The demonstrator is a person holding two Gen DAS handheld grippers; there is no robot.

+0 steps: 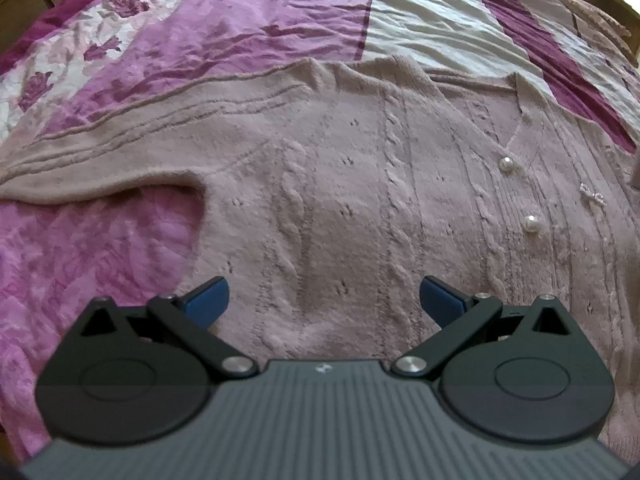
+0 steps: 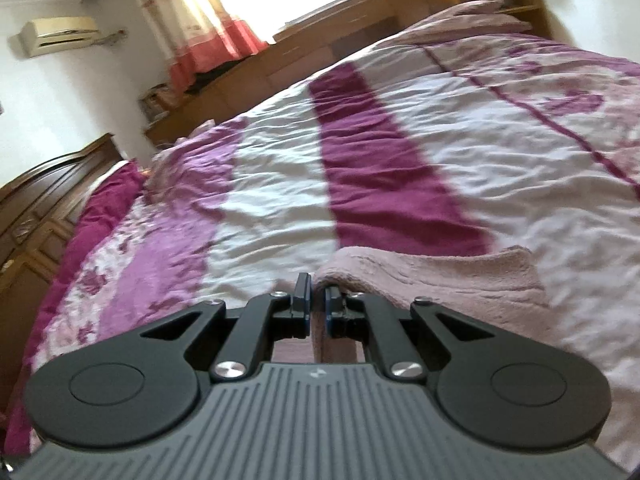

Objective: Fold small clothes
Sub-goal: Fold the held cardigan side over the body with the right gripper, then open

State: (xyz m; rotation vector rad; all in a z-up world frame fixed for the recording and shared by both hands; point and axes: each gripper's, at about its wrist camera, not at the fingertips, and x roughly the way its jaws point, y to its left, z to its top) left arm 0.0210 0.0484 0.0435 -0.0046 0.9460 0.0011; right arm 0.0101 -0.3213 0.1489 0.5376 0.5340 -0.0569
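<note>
A pink knitted cardigan (image 1: 360, 184) lies spread flat on the bed (image 1: 420, 16), front up. The left gripper (image 1: 322, 300) hovers above it, fingers wide and empty. The right gripper (image 2: 317, 300) has its fingers pinched on a cardigan edge, lifted off the bed.

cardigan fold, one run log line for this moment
left gripper: open above cardigan | right gripper: shut on cardigan edge | bedspread: underneath

Right gripper (image 2: 317, 298) fingers apparently pinching pink cardigan (image 2: 432, 276), striped bedspread (image 2: 280, 200)
</note>
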